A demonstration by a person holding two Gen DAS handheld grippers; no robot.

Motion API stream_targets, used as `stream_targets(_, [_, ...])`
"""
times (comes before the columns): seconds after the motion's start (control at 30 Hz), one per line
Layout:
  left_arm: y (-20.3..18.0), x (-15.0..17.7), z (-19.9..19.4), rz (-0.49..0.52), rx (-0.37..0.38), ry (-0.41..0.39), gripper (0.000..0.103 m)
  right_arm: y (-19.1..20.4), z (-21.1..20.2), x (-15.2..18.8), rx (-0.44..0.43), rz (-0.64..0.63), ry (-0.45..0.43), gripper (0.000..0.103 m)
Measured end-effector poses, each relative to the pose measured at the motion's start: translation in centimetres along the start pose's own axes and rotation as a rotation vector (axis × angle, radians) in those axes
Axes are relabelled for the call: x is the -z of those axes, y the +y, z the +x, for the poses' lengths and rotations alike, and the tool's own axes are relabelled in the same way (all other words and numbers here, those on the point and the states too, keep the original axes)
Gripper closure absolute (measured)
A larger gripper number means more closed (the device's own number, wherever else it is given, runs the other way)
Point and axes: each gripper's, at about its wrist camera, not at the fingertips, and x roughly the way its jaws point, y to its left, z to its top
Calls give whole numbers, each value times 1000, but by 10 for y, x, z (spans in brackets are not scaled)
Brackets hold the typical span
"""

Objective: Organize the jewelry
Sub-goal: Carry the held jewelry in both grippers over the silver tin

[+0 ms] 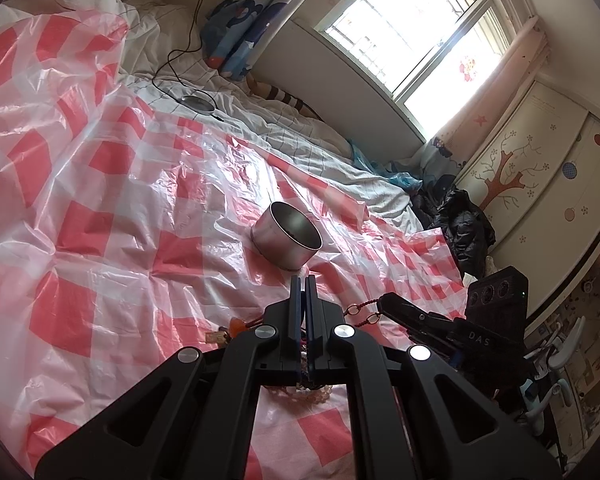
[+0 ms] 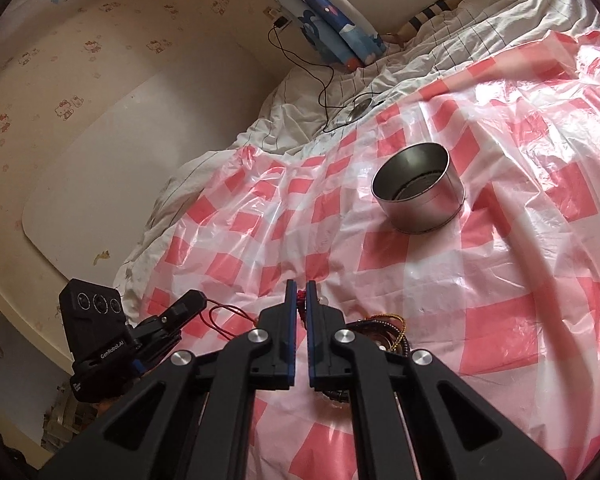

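A round open metal tin (image 2: 418, 188) stands on the red-and-white checked plastic sheet (image 2: 500, 320); it also shows in the left wrist view as the tin (image 1: 286, 236). My right gripper (image 2: 300, 286) is shut on a red knotted cord (image 2: 300, 300), lifted a little off the sheet. From the left wrist view that red cord (image 1: 362, 314) hangs from the right gripper (image 1: 386, 304). My left gripper (image 1: 304, 280) is shut. A thin red string (image 2: 224, 320) runs from near its tip, and I cannot tell if it is pinched. Several beaded pieces (image 2: 384, 328) lie under the grippers.
Pale beads (image 1: 312, 392) and an orange charm (image 1: 238, 325) lie beneath my left gripper. White bedding (image 1: 300, 140) with a black cable and a round lid (image 1: 198, 103) lies beyond the sheet. A dark heap of clothes (image 1: 460, 224) sits by the wardrobe.
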Motion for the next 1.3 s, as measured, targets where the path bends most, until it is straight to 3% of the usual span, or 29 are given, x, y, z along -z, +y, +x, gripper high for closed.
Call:
stream_targets(0.33, [-6,-7,0,27,44,-23,101,6,-23,-6,-60,-14,-106,98])
stream_targets(0.63, [-36,-35,28,111,81,-27,101,4,-14,-25,-11,-21,-106,98])
stream_targets(0.97, [-63,-84,92,172,110,-35,101,-13,4,-78,12,-22,-170,98])
stream_targets(1.3, [-64,-103,166,199,60,6,101,-42,43,-106,92,-3,-161,98])
